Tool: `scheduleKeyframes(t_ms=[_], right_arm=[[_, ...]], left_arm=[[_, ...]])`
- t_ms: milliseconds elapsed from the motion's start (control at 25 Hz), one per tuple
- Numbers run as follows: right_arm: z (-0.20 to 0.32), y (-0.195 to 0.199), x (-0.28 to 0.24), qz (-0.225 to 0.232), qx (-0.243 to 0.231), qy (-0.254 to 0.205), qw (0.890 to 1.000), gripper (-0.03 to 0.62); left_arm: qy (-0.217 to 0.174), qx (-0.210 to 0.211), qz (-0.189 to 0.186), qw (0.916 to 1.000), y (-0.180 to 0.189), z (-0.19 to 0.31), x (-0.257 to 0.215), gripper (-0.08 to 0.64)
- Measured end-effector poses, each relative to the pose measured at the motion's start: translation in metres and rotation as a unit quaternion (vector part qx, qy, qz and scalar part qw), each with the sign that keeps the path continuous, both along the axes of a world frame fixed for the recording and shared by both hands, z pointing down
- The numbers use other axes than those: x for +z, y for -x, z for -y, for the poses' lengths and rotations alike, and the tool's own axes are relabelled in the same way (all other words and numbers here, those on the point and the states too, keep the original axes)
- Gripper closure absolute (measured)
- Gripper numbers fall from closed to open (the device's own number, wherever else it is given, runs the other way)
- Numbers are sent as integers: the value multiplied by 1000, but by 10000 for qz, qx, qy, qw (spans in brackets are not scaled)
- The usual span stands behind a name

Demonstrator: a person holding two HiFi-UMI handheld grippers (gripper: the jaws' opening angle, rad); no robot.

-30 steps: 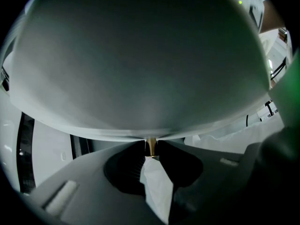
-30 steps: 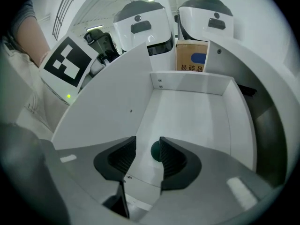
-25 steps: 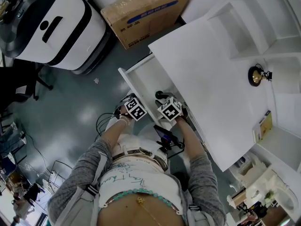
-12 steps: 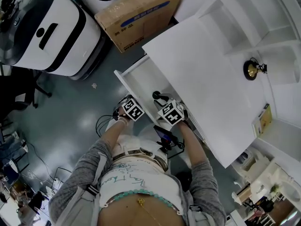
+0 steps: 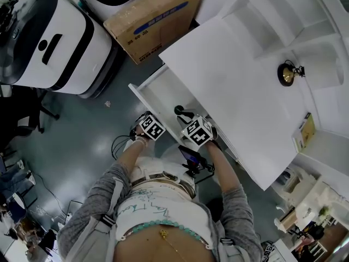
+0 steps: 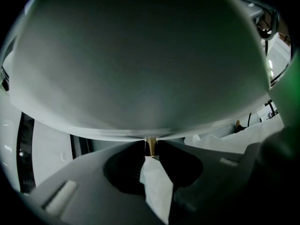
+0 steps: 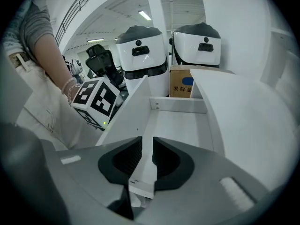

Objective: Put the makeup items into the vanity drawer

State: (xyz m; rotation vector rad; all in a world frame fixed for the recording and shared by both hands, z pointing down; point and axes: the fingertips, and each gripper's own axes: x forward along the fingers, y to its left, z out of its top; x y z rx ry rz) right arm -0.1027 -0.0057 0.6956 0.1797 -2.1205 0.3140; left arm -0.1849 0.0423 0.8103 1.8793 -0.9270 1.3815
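Note:
The white vanity's drawer (image 5: 162,91) stands pulled out at the table's left edge, and its white inside (image 7: 180,125) shows no item. My left gripper (image 5: 149,126) is at the drawer's near end. Its jaws (image 6: 150,149) are shut on a small gold knob (image 6: 150,144) on the grey-white drawer front (image 6: 140,55). My right gripper (image 5: 181,112) hangs over the drawer's near end, pointing down. Its jaws (image 7: 146,158) have just been closing; a narrow gap is left, nothing is between them, and the drawer's side wall shows through. No makeup item is clearly in view.
On the tabletop (image 5: 229,75) stand a small gold and black round object (image 5: 287,72) and a yellowish box (image 5: 304,131). White shelves (image 5: 272,15) rise behind. A cardboard box (image 5: 152,21), white machines (image 5: 49,42) and an office chair (image 5: 22,100) stand on the floor.
The head view has drifted, so the table sits further up and left. My right gripper has risen a little over the drawer. The left gripper has stayed at the drawer front.

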Motion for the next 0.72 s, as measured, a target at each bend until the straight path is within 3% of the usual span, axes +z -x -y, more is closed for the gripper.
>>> scheduleKeyframes(t_ms=[520,720], right_arm=[[-1,-10,-16,65,332,-118,9994,563],[1,-19,-23,40,462,-197,9987,563]], left_arm=[[5,64,-16,10000,1,-1,-1,465],[-8,59,-19,10000,0,0,-1,465]])
